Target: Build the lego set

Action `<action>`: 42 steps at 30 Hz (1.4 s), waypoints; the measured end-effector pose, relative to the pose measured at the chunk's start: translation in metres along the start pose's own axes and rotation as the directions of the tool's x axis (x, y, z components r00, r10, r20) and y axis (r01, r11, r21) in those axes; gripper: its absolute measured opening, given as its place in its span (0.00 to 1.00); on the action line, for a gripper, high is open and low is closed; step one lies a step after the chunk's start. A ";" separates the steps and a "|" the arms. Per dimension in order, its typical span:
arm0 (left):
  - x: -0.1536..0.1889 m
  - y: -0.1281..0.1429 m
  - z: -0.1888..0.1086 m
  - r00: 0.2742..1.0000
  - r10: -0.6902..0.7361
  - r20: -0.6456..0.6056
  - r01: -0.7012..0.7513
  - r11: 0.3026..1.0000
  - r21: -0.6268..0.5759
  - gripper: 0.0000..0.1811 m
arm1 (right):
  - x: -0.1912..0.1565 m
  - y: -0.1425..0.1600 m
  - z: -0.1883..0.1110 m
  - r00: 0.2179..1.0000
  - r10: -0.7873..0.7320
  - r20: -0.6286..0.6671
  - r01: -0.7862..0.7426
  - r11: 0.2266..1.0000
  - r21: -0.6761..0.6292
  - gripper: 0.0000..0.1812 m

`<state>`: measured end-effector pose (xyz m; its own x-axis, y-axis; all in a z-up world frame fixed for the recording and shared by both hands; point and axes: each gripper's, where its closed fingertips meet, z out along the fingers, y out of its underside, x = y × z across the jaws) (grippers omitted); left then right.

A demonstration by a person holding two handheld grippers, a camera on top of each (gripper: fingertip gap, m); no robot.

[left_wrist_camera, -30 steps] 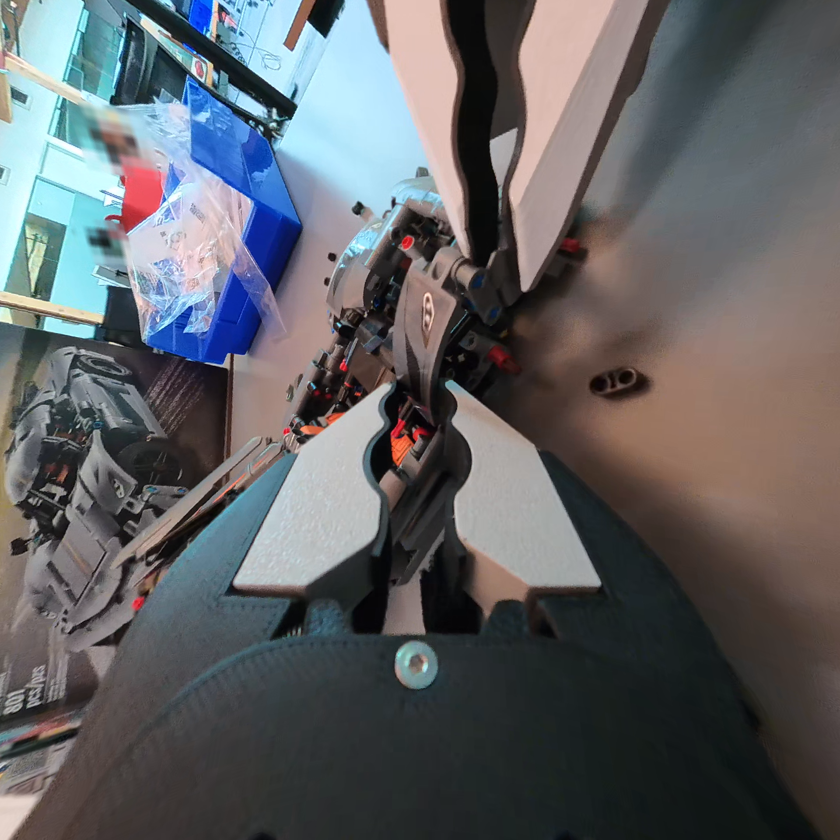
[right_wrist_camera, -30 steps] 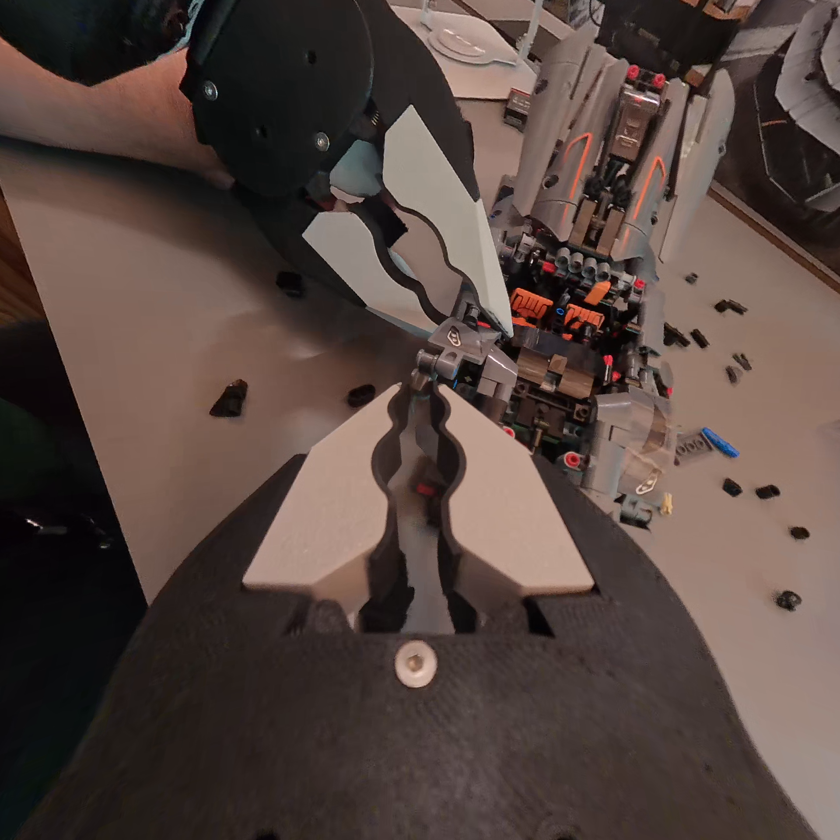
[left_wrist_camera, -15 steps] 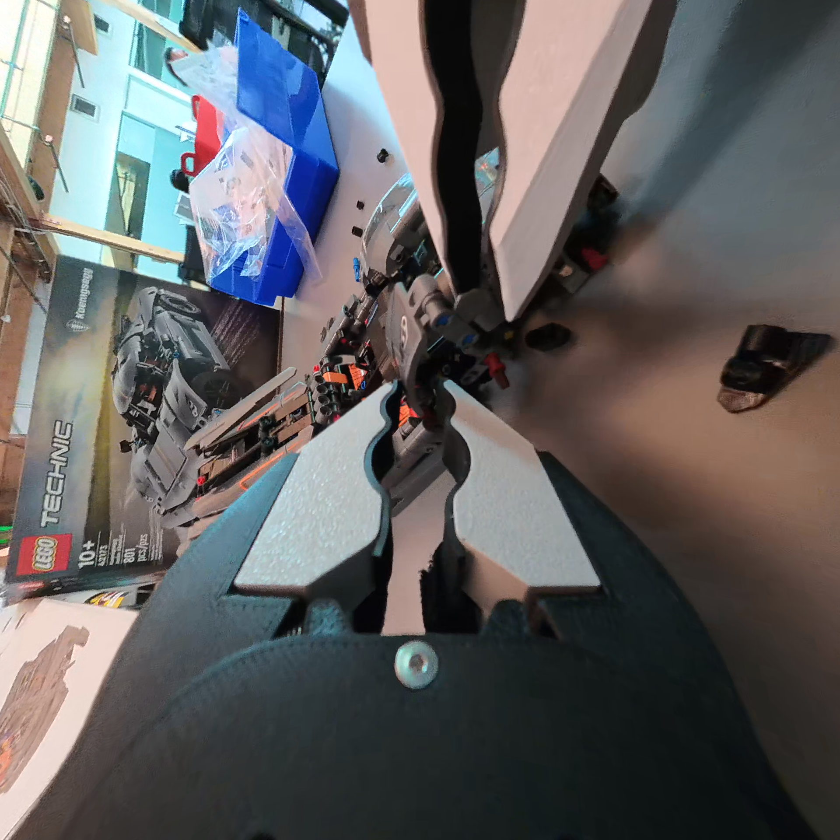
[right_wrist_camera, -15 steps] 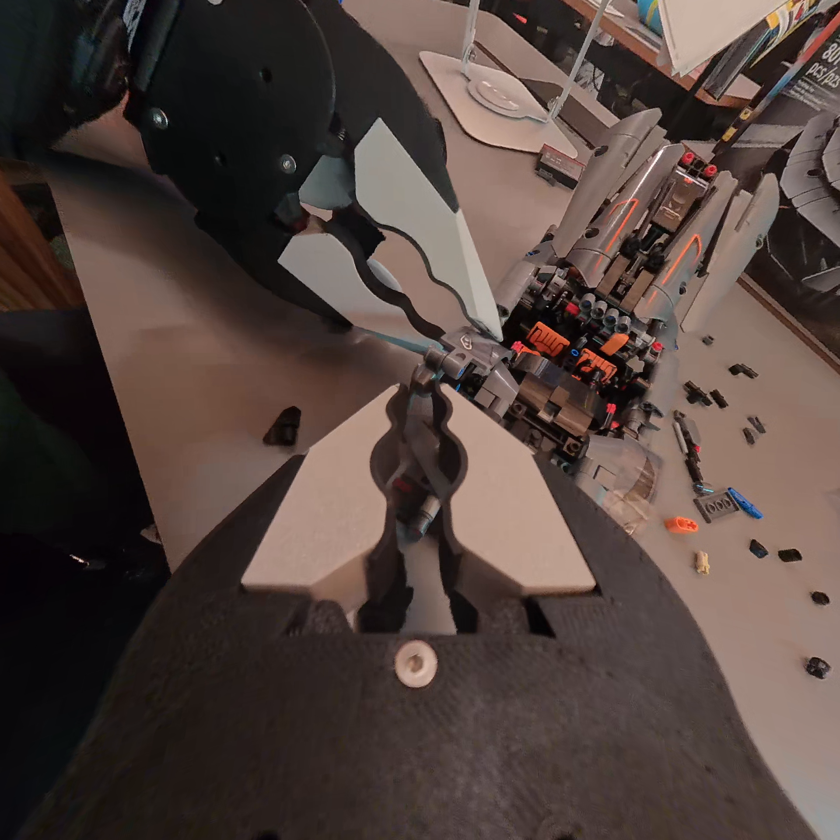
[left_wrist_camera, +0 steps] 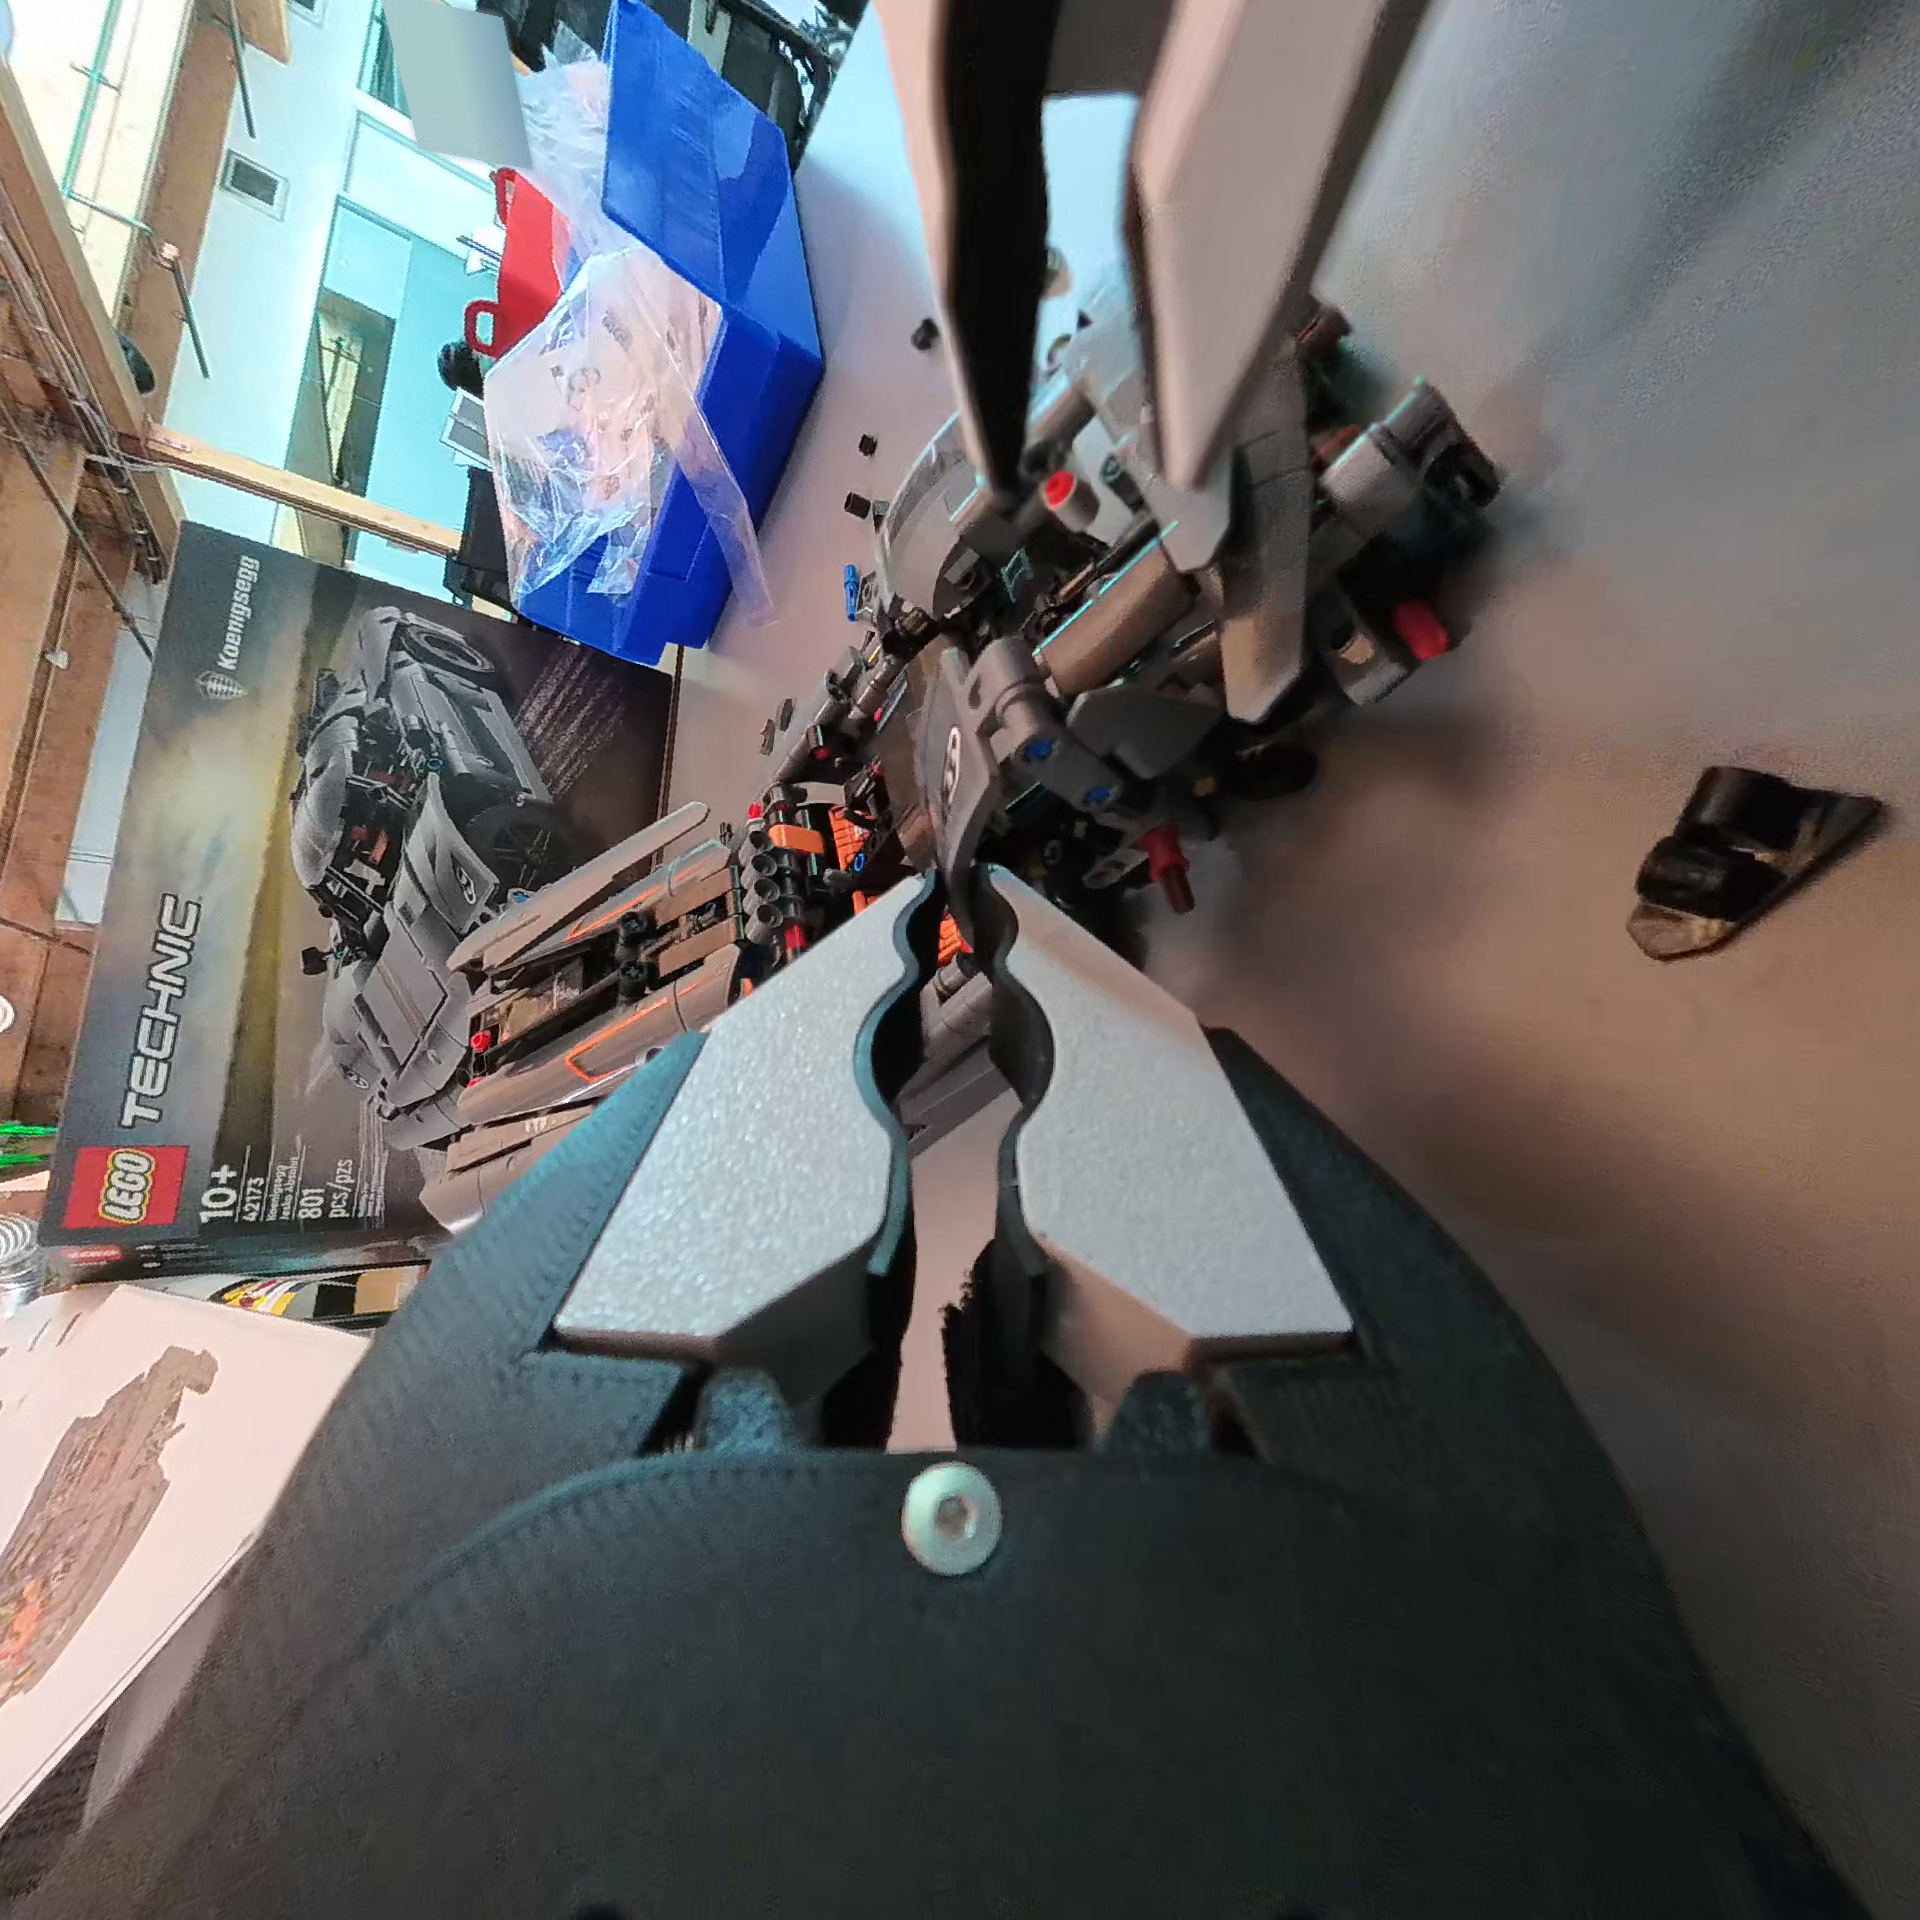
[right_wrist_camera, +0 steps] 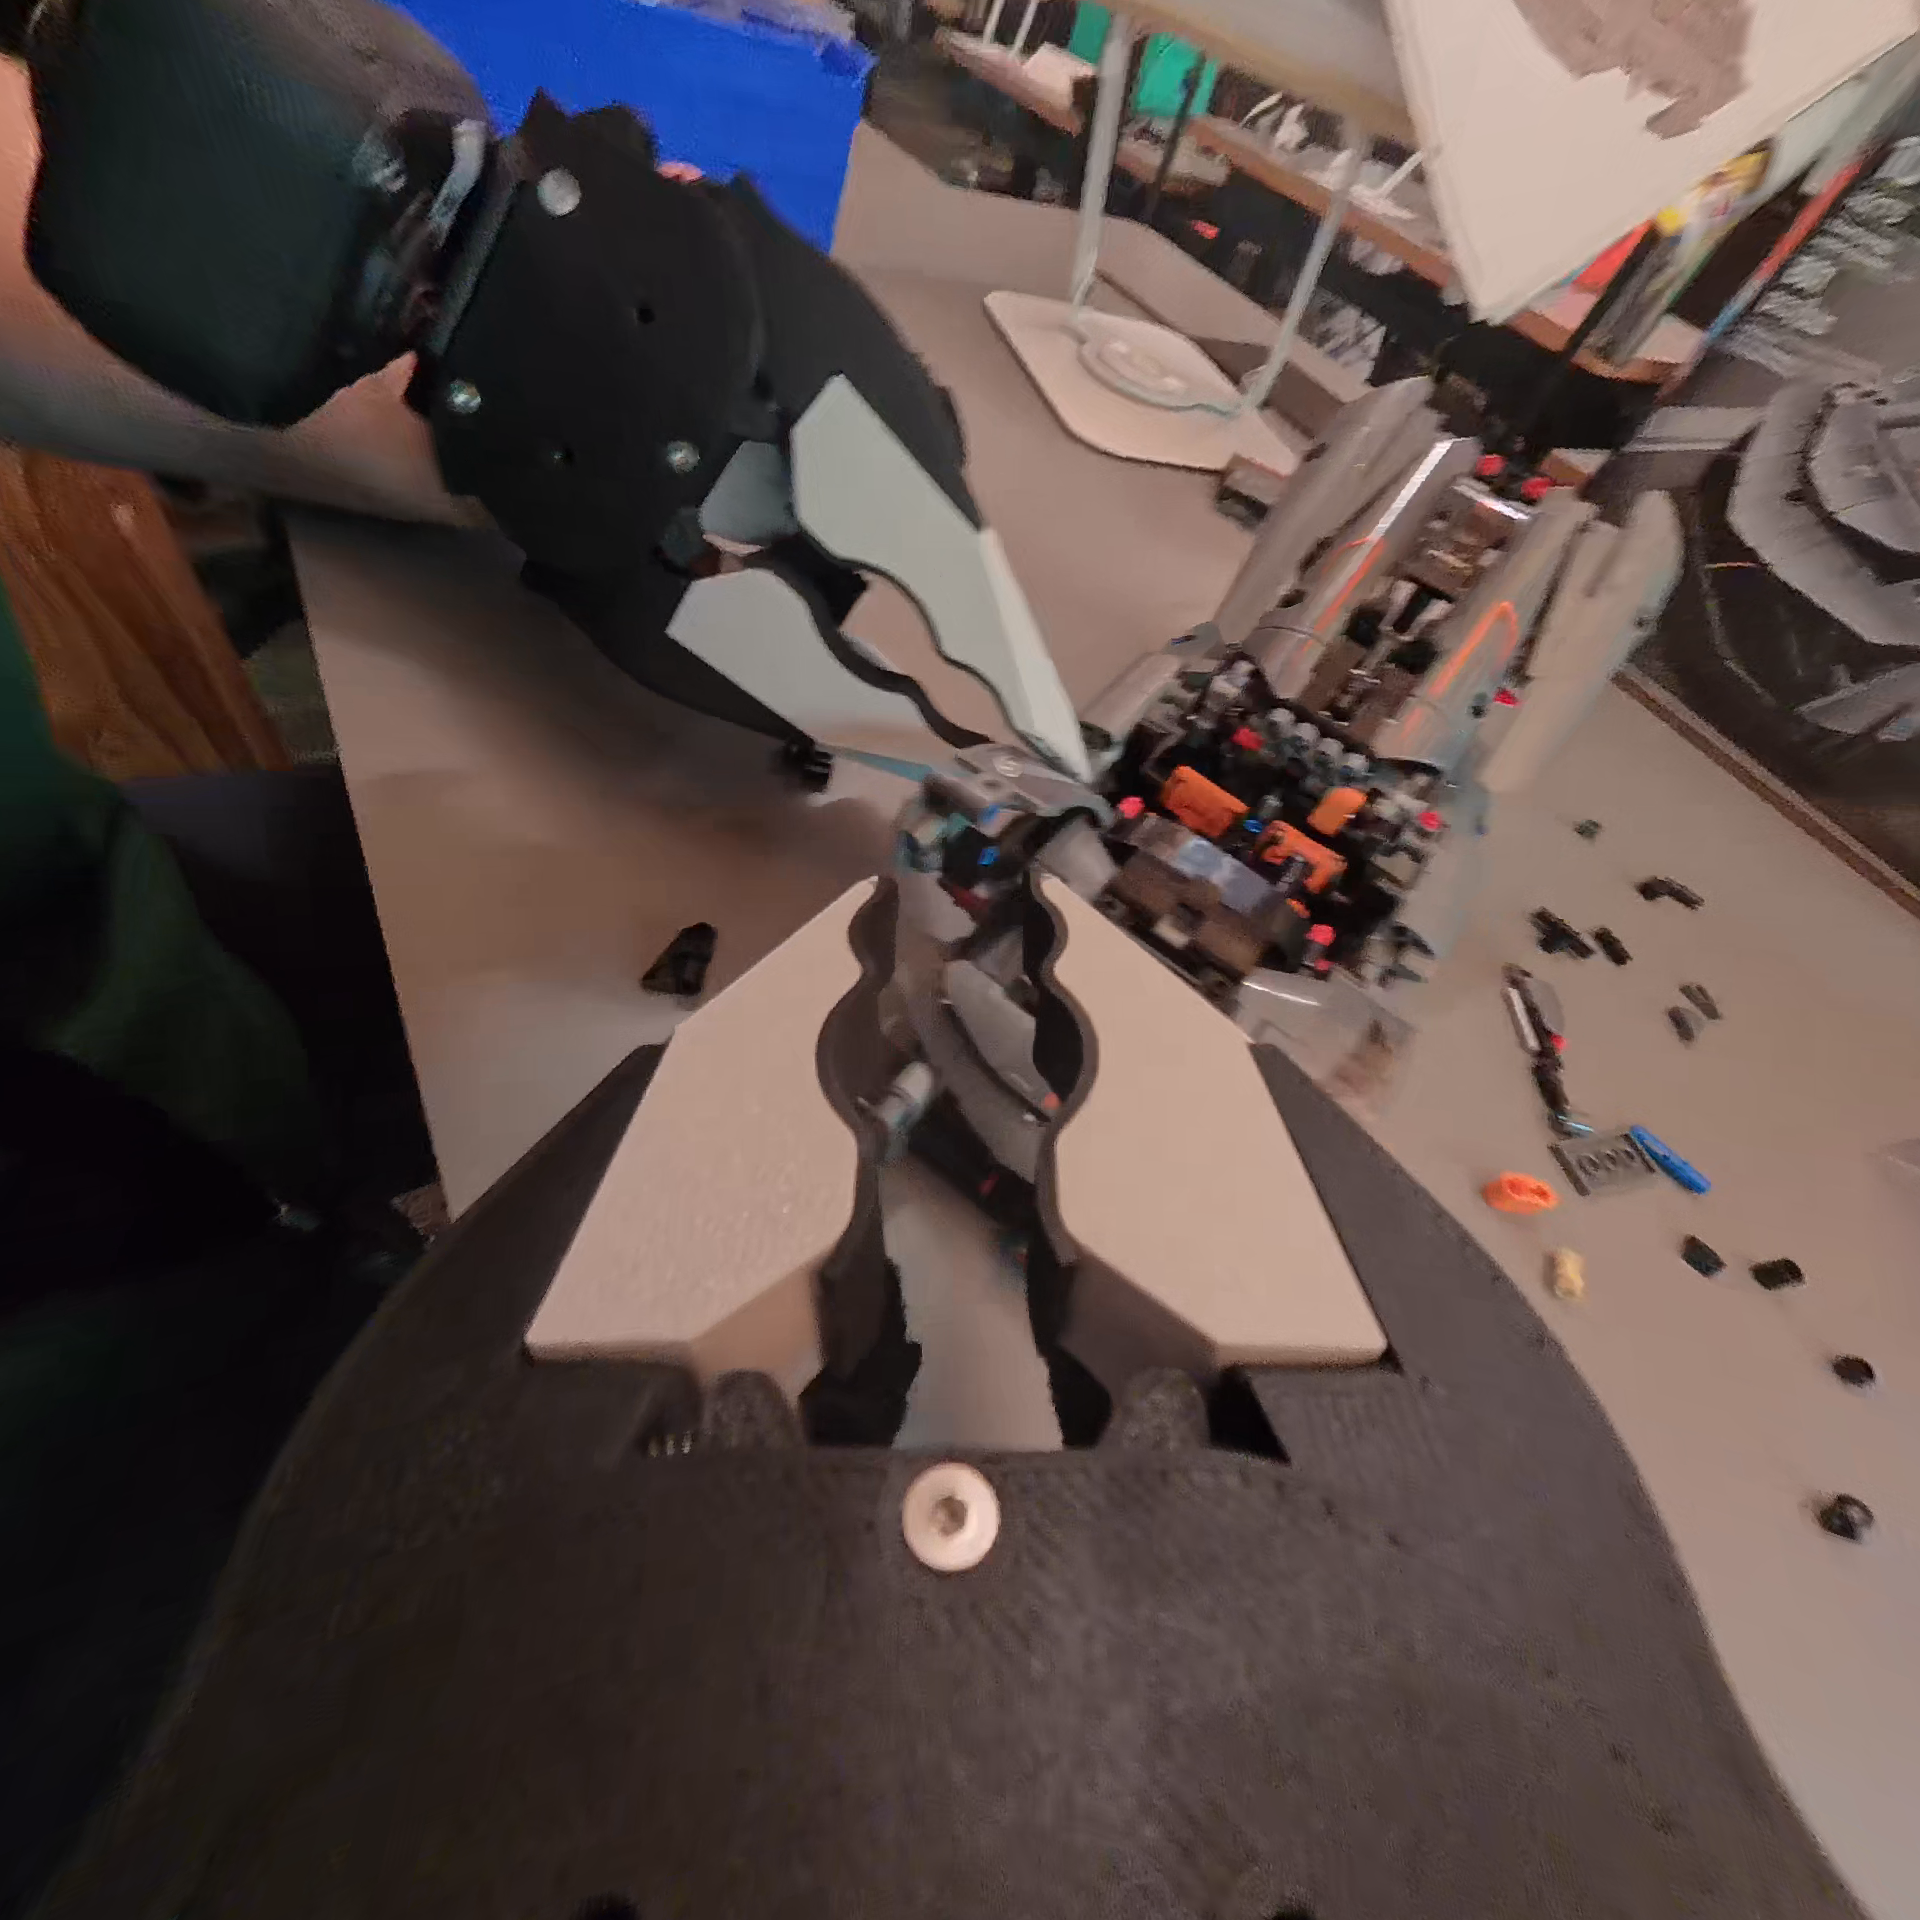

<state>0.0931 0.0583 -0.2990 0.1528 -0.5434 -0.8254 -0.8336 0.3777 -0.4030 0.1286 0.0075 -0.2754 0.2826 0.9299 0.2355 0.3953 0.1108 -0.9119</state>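
The part-built grey lego car (left_wrist_camera: 1101, 665) with orange details lies on the grey table (left_wrist_camera: 1558, 1143). It also shows in the right wrist view (right_wrist_camera: 1382, 748). My left gripper (left_wrist_camera: 961, 883) is shut on the edge of a grey panel at the car's front end. In the right wrist view the left gripper (right_wrist_camera: 1075, 764) comes in from the upper left. My right gripper (right_wrist_camera: 956, 899) is shut on the grey front section of the car, which fills the gap between its fingers. In the left wrist view its fingers (left_wrist_camera: 1226, 260) reach down from the top onto the car.
The set's box (left_wrist_camera: 312, 831) stands at the left, beside a blue bin (left_wrist_camera: 717, 312) with plastic bags. An instruction booklet (left_wrist_camera: 104, 1507) lies nearby. Loose small pieces (right_wrist_camera: 1600, 1164) are scattered at the right, and a black piece (left_wrist_camera: 1745, 873) lies near the car. The table edge (right_wrist_camera: 353, 831) runs close on the left. My hands' fingertips stand some 7 centimetres from each other.
Both grippers have kept their hold on the car's front end while swinging round it. The box and booklet have come into the left view. The right view is blurred by motion.
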 end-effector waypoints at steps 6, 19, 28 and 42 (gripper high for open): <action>-0.001 0.005 -0.004 0.993 -0.116 -0.037 0.116 0.993 0.003 0.01 | 0.051 0.016 -0.012 0.988 0.104 -0.113 -0.103 0.995 0.019 0.17; -0.005 0.022 -0.010 0.554 -0.785 -0.278 0.798 0.596 -0.092 0.01 | 0.067 0.024 -0.011 0.984 0.073 -0.164 -0.075 0.997 -0.004 0.14; -0.001 0.020 -0.009 0.536 -0.795 -0.284 0.806 0.582 -0.108 0.09 | 0.065 0.022 -0.012 0.986 0.070 -0.151 -0.070 0.998 0.008 0.14; 0.000 0.021 -0.007 0.599 -0.748 -0.286 0.746 0.651 -0.139 0.01 | 0.058 0.025 -0.003 0.990 0.013 -0.140 -0.018 0.999 -0.038 0.16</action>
<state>0.0716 0.0612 -0.3050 0.5633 -0.8223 -0.0801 -0.5021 -0.2637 -0.8237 0.1579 0.0630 -0.2834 0.4073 0.8728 0.2687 0.4234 0.0802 -0.9024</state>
